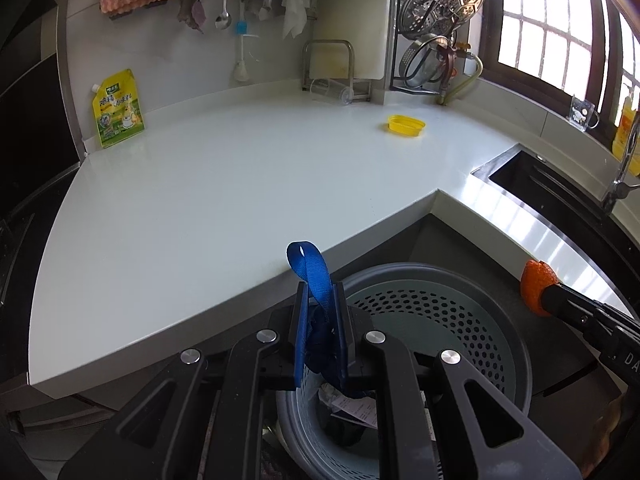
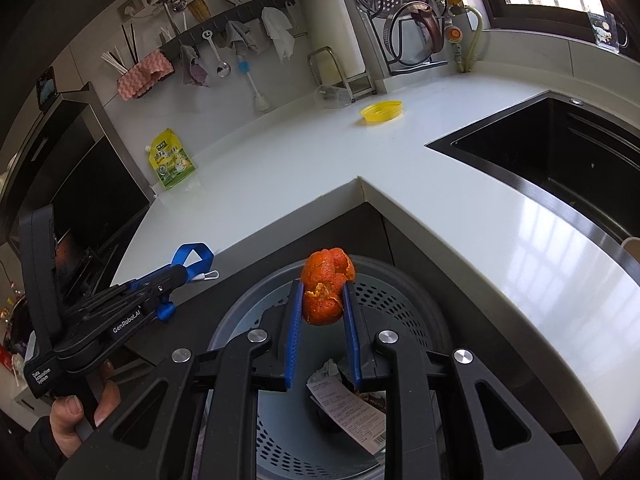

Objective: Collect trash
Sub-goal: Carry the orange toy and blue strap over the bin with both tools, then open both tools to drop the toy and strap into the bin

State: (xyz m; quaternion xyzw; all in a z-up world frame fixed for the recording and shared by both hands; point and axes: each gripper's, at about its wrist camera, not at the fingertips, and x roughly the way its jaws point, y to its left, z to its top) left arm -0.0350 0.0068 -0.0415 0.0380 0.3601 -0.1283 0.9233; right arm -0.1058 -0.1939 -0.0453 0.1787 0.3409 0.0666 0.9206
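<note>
Orange peel [image 2: 325, 293] being pinched in right gripper [image 2: 322, 304] jaws, hanging over the perforated bin [image 2: 404, 300]. Left gripper [image 1: 320, 312] jaws pressing on a blue strap [image 1: 310, 276] above the same bin, paper scraps [image 2: 348, 408] lying inside, white worktop [image 1: 224, 184] edging it.

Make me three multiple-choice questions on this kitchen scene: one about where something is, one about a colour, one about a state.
1. Where is the yellow lid?
A. in the sink
B. on the white counter
C. in the bin

2. What colour is the strap in the left gripper?
A. red
B. green
C. blue

3. What state is the right gripper in?
A. shut on the orange peel
B. open and empty
C. shut on a receipt

Answers:
1 B, it lies on the counter near the back corner.
2 C, a blue loop sticks up between the pads.
3 A, the orange peel is pinched between its pads above the bin.
</note>
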